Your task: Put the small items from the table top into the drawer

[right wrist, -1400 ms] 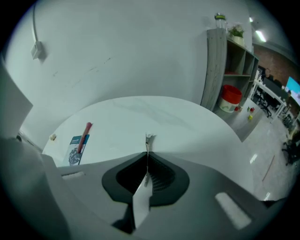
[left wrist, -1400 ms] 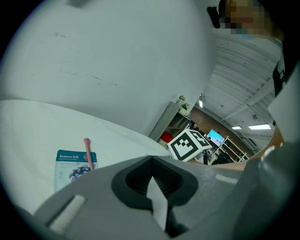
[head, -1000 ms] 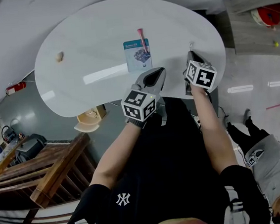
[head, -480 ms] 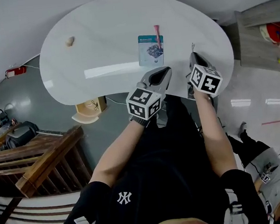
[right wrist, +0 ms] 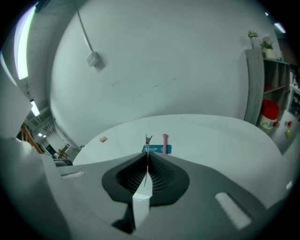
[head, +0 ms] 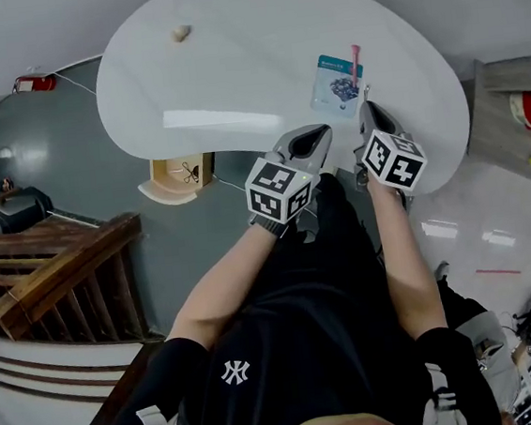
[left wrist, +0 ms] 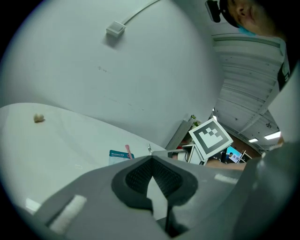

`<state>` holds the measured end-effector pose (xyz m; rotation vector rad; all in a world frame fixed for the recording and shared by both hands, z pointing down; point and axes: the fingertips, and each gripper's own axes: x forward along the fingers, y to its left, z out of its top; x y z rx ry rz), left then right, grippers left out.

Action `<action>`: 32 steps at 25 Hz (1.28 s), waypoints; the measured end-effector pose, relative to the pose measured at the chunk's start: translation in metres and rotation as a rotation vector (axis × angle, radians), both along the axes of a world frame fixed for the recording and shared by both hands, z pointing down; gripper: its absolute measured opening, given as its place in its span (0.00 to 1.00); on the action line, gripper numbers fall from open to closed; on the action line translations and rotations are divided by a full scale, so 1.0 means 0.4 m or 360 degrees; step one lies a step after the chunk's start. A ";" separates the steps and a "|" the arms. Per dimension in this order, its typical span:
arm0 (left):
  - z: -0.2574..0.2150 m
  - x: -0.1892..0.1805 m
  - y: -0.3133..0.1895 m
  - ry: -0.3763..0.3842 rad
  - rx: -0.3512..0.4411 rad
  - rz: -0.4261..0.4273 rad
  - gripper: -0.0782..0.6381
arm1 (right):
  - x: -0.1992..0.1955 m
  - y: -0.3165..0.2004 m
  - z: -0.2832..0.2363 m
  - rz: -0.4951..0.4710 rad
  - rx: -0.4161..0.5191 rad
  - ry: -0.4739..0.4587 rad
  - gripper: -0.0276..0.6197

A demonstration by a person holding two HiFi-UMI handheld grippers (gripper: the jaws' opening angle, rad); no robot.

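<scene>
- Three small items are seen on the white table [head: 233, 78]: one blue packet [head: 337, 84], one pink stick-like item [head: 355, 56] and one small beige lump [head: 181, 34].
- The pink item lies along the packet's right edge. Whether it rests on the packet cannot be told.
- The beige lump is set well apart from the other two, near the table's far left rim.
- Two grippers are held over the near edge of the table, each with one marker cube.
- The left gripper [left wrist: 151, 158] is closed, its jaws are met at the tip, and nothing is held between them.
- The right gripper [right wrist: 147, 152] is closed on one thin metal-looking piece [right wrist: 148, 139], which stands out past the jaw tips.
- The right gripper's tip is pointed at the blue packet and is held just short of it. The left gripper is kept beside it, to the left.
</scene>
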<state>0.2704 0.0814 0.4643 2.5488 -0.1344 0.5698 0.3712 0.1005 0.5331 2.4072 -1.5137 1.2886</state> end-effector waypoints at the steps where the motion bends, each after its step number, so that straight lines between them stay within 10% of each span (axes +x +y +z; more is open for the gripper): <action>1: -0.004 -0.026 -0.011 0.0005 0.0005 -0.0022 0.11 | -0.030 -0.015 -0.006 -0.0028 0.0009 0.0004 0.09; 32: 0.047 -0.838 -0.311 -0.0019 0.0019 -0.0886 0.11 | -0.936 -0.419 -0.058 -0.1045 0.0173 -0.0020 0.09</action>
